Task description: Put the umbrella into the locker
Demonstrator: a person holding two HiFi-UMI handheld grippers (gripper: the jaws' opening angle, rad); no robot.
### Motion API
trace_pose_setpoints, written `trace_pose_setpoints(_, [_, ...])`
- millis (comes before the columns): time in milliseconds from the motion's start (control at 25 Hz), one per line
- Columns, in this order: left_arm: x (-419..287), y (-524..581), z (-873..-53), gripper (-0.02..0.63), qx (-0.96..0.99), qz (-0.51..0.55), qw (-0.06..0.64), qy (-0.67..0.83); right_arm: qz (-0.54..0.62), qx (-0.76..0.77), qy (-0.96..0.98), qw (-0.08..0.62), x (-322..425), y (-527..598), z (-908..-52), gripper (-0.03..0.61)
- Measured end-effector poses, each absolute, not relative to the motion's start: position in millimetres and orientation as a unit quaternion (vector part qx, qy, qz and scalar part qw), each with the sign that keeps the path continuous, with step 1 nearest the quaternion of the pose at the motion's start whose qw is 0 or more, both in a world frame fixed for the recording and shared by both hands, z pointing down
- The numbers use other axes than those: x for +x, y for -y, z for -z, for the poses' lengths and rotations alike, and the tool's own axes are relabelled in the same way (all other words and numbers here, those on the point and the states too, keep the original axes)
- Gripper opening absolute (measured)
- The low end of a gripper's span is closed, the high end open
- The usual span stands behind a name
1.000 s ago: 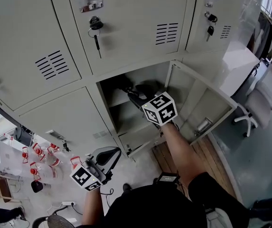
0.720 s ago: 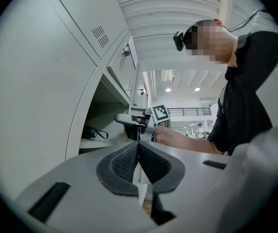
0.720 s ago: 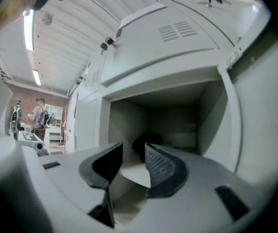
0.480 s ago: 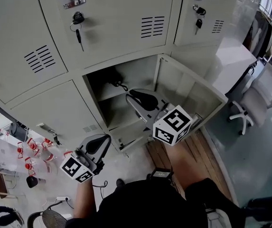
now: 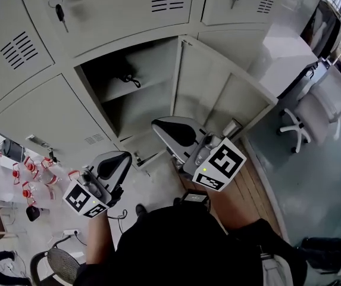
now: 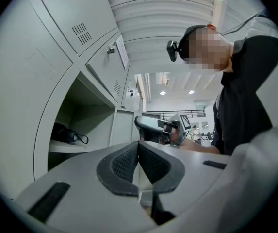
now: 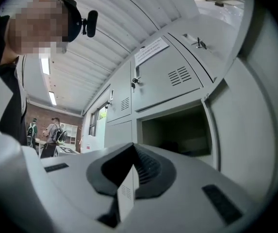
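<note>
Pale grey sheet steel forms the locker (image 5: 140,109), whose lower compartment stands open with its door (image 5: 218,97) swung out to the 3 o'clock side. The black folded umbrella (image 5: 116,74), with its wrist loop, lies on the inner shelf (image 5: 149,83), deep at the left end. Its long axis runs along the shelf, across the opening. The right gripper (image 5: 161,127) hangs outside the opening, with the umbrella at about 11 o'clock from it and well apart. Its jaws have just been closing and meet with nothing between them. The left gripper (image 5: 121,158), lower at 7 o'clock, also has its jaws together on nothing. The placing looks done. If the door is to be shut, the right gripper is the nearer one, with the door's free edge near its 3 o'clock.
</note>
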State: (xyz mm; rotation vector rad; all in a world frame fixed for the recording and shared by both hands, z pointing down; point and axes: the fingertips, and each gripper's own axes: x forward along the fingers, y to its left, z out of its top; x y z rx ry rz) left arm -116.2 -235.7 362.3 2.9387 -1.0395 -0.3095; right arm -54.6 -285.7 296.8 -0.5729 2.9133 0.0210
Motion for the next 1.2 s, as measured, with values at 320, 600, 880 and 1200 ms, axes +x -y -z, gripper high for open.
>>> trace_pose_setpoints(320, [-88.4, 227.3, -373.3, 0.015, 0.933, 0.103, 0.015, 0.344, -0.004, -0.155, -0.983, 0.098, -16.9, 260.1, -322.8, 0.011])
trace_pose_setpoints(600, [-60.3, 214.2, -399.9, 0.015, 0.925, 0.102, 0.046, 0.362, 0.031, -0.118, -0.988, 0.095, 2.5, 246.1, -357.8, 0.011])
trace_pose_setpoints(880, [-44.3, 192.9, -414.9, 0.015, 0.922, 0.081, 0.063, 0.374, 0.048, -0.094, -0.991, 0.082, 13.0, 226.0, -399.4, 0.011])
trace_pose_setpoints(1200, [-41.7, 140.9, -407.3, 0.015, 0.933, 0.09, 0.046, 0.344, 0.04, -0.112, -0.991, 0.067, 12.9, 167.9, -416.3, 0.011])
